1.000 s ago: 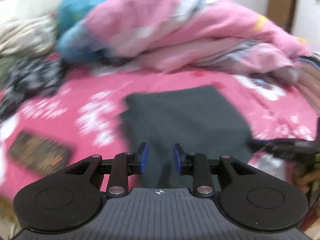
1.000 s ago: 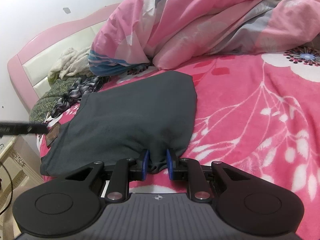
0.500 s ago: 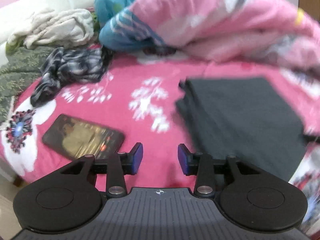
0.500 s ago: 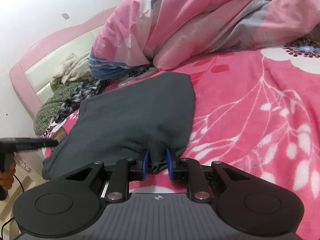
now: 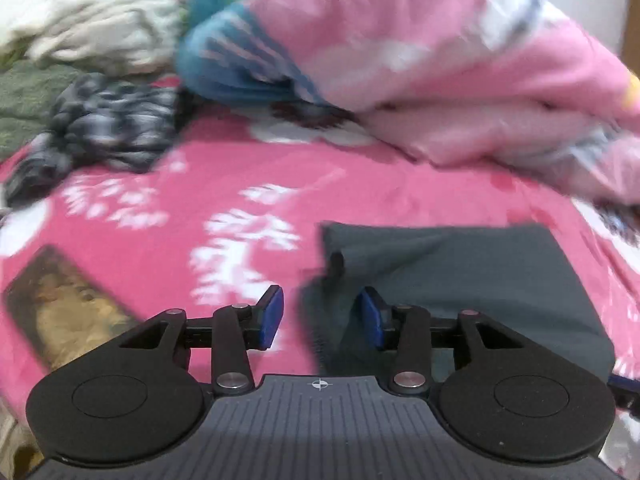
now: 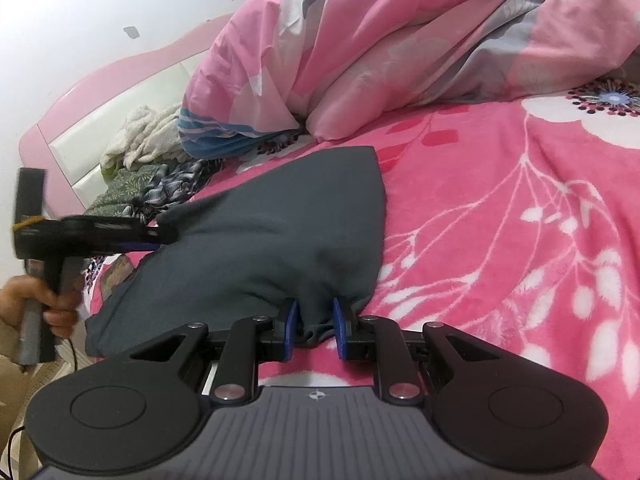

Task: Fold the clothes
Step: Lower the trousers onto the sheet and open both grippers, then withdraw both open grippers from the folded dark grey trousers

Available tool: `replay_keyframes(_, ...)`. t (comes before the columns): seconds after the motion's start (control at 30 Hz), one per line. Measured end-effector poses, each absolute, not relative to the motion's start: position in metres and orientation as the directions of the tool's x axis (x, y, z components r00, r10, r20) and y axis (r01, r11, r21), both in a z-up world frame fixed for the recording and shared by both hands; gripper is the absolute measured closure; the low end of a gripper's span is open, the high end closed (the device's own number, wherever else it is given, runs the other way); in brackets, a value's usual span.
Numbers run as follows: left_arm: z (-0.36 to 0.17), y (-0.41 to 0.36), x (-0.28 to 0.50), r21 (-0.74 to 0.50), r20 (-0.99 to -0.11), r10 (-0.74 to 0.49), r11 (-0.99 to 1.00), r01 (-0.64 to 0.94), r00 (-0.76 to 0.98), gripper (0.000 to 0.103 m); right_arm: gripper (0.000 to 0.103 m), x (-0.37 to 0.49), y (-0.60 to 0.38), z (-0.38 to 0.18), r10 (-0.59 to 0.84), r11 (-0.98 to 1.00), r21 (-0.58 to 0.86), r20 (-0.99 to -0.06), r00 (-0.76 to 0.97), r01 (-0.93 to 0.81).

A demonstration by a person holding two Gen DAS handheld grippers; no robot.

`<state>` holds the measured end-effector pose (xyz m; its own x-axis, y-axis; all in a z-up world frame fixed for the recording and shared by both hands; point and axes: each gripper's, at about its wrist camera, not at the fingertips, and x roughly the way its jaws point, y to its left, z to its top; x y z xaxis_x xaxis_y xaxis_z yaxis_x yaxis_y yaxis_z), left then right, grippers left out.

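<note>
Grey folded garment [image 6: 288, 232] lies on a pink floral blanket [image 6: 500, 220], one corner pinched by the right gripper [image 6: 314, 330]. Left gripper [image 5: 320, 316], jaws opening at the garment's edge, grips nothing; bare blanket surrounds it, one phone [image 5: 60, 312] nearby.

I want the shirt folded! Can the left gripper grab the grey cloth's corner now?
Probably yes. The left gripper has its jaws opening, and the grey cloth edge lies right between them, with nothing in the way.

Left gripper [image 5: 319, 322], jaws opening, over corner of dark grey garment [image 5: 460, 280] on pink floral blanket [image 5: 240, 184]. Phone [image 5: 60, 312] at left. Behind: pink duvet [image 5: 420, 60], checked cloth [image 5: 104, 128], white towel [image 5: 100, 28].
</note>
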<state>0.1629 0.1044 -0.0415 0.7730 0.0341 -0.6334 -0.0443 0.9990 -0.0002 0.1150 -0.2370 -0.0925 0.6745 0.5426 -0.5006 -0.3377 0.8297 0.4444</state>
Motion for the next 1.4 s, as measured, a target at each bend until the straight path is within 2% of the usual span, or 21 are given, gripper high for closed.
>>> replay_keyframes(0.07,-0.028,0.096,0.149,0.064,-0.586,0.051,0.998,-0.017,0.809,0.059,0.084,0.115,-0.238,-0.093,0.544,0.828,0.449,-0.499,0.674,-0.336)
replay_keyframes(0.13,-0.022,0.084,0.138,0.044,-0.574,-0.018,0.998,0.053,0.818,0.057,0.084,0.115,-0.238,-0.093,0.544,0.828,0.449,-0.499,0.674,-0.335)
replay_keyframes(0.23,-0.015,0.065,0.123,0.011,-0.559,-0.127,0.987,0.16,0.819,0.044,0.084,0.113,-0.236,-0.092,0.537,0.834,0.438,-0.501,0.678,-0.336)
replay_keyframes(0.3,-0.013,0.052,0.113,0.005,-0.552,-0.186,0.974,0.226,0.813,0.031,0.084,0.113,-0.235,-0.092,0.534,0.836,0.432,-0.503,0.68,-0.337)
replay_keyframes(0.4,-0.022,0.034,0.102,0.033,-0.568,-0.205,0.962,0.27,0.797,0.028,0.084,0.112,-0.234,-0.092,0.531,0.838,0.428,-0.503,0.682,-0.337)
replay_keyframes(0.53,-0.034,0.025,0.097,0.016,-0.609,-0.195,0.966,0.258,0.769,0.024,0.084,0.112,-0.234,-0.092,0.528,0.841,0.424,-0.502,0.685,-0.337)
replay_keyframes(0.67,-0.054,0.022,0.102,0.056,-0.673,-0.112,0.978,0.202,0.731,0.023,0.083,0.111,-0.233,-0.09,0.521,0.846,0.416,-0.505,0.688,-0.335)
replay_keyframes(0.93,-0.059,0.034,0.099,0.018,-0.672,-0.111,0.986,0.165,0.732,0.021,0.081,0.097,-0.234,-0.079,0.47,0.878,0.366,-0.537,0.701,-0.308)
replay_keyframes(1.0,-0.059,0.035,0.099,0.01,-0.671,-0.11,0.987,0.158,0.733,0.017,0.08,0.092,-0.238,-0.074,0.447,0.89,0.355,-0.551,0.705,-0.287)
replay_keyframes(1.1,-0.059,0.038,0.101,-0.008,-0.678,-0.103,0.991,0.133,0.727,0.009,0.075,0.085,-0.243,-0.066,0.408,0.907,0.34,-0.569,0.714,-0.248)
replay_keyframes(1.23,-0.056,0.044,0.101,-0.033,-0.678,-0.102,0.994,0.109,0.728,0.008,0.064,0.076,-0.251,-0.052,0.36,0.923,0.335,-0.566,0.742,-0.192)
replay_keyframes(1.4,-0.048,0.047,0.098,-0.041,-0.668,-0.092,0.995,0.087,0.739,0.006,0.063,0.075,-0.258,-0.042,0.34,0.922,0.357,-0.555,0.759,-0.152)
